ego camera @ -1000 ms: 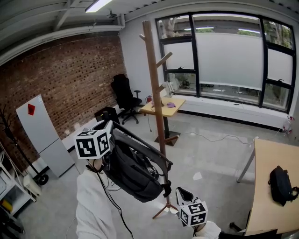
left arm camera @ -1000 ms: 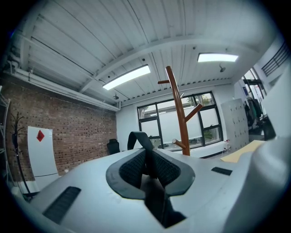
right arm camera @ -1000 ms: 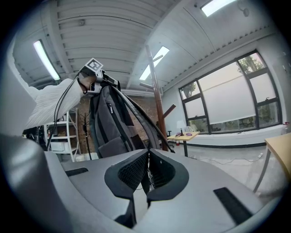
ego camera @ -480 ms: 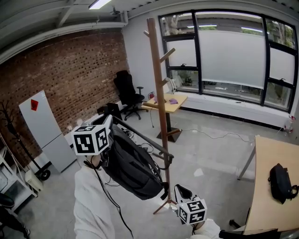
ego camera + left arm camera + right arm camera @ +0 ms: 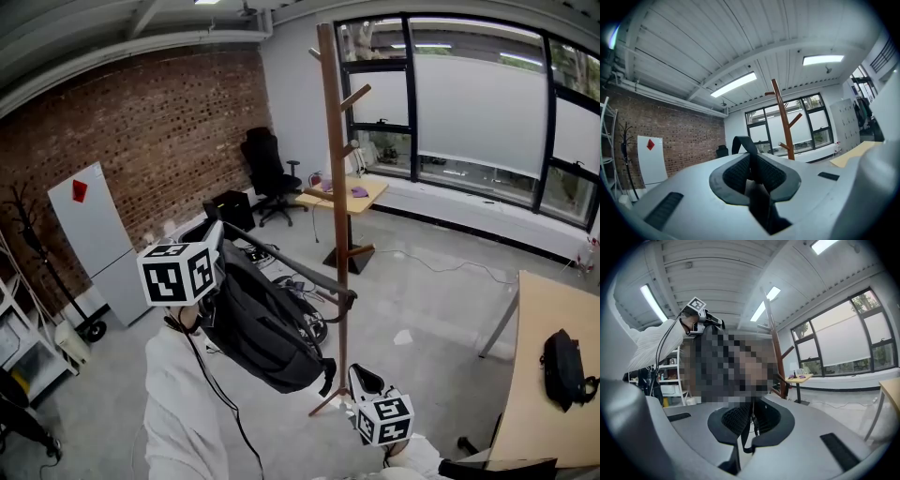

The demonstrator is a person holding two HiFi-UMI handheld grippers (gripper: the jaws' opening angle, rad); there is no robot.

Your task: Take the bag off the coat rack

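**Bag (image 5: 267, 328) hangs in the air beside the coat rack (image 5: 336, 141)**

The bag is a dark grey backpack, tilted and hanging by its top loop, left of the rack's pole; one shoulder strap stretches out toward that pole; the coat rack is a tall, upright, brown wooden pole with angled pegs.

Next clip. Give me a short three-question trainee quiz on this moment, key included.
1. True or false: the bag hangs from the rack's top peg.
2. What sits between the left gripper's jaws? A) a black strap B) a peg C) nothing
3. In the head view, which gripper is lower?
Key: 1 false, the left gripper holds it up beside the rack; 2 A; 3 the right gripper.
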